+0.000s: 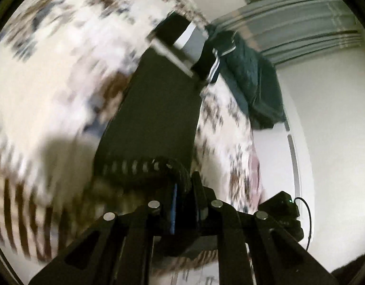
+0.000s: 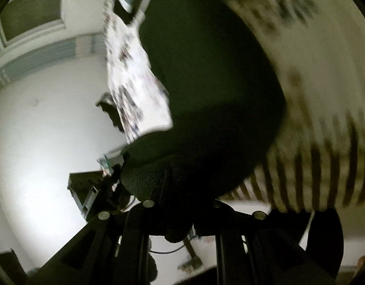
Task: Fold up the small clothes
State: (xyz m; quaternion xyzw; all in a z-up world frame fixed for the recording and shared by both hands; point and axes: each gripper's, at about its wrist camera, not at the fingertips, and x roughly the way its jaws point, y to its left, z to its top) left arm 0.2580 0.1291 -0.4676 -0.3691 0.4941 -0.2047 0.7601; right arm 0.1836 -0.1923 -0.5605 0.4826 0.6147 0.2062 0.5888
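Now both tongs pinch a dark garment above a patterned bedspread.
Left tongs (image 1: pixel 186 190) are pressed together on the dark garment (image 1: pixel 156 109), which stretches away over the blurred bedspread (image 1: pixel 51 71). Right tongs (image 2: pixel 180 204) grip the same cloth close to the lens. A teal garment (image 1: pixel 251 83) lies at the bed's far edge.

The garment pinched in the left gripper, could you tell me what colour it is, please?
Black garment, plain apart from a pale-dashed hem; the left wrist view shows it best.
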